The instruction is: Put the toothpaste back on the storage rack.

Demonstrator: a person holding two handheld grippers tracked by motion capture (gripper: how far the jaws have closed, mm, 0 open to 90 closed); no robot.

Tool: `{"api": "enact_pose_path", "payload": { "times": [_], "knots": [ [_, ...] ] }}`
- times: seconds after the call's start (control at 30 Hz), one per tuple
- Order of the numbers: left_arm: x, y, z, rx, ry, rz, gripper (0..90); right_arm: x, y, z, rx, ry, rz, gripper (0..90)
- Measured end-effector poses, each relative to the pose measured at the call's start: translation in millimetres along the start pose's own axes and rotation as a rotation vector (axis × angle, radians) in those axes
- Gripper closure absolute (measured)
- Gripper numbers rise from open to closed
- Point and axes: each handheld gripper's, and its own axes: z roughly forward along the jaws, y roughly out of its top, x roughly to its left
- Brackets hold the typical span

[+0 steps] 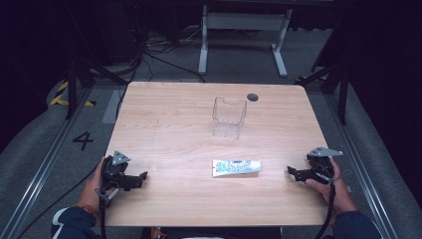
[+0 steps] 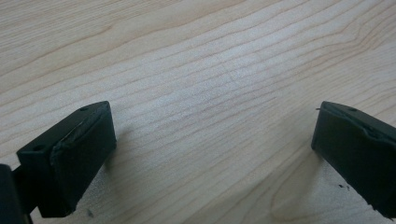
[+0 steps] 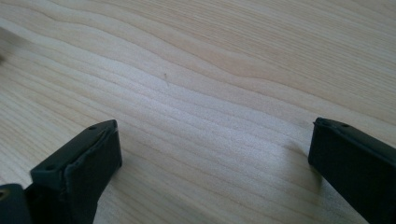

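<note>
A white toothpaste tube lies flat near the front middle of the wooden table. Behind it stands a clear plastic container, upright. My left gripper rests at the front left, held in a hand, pointing right toward the tube. Its jaws stand wide apart over bare wood, so the left gripper is open with nothing between its pads. At the front right, my right gripper points left toward the tube's cap end. In its own view the right gripper is open as well, over bare wood.
A dark round hole sits in the tabletop behind the container. Beyond the table stands a white frame on the grey floor, with cables at the left. Metal rails run along both sides of the table.
</note>
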Motion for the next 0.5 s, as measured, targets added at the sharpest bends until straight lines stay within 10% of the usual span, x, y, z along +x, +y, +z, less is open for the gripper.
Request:
{"api": "enact_pose_path", "payload": {
  "times": [0.2,0.5],
  "knots": [
    [0.1,0.0,0.0,-0.002,0.001,0.002,0.3,-1.1,0.6,-2.5,0.012,0.014,-0.017,6.2],
    [6.4,1.0,1.4,-0.010,-0.090,0.117,0.6,-0.1,3.7,-5.2,0.054,0.061,-0.072,10.5]
  ]
}}
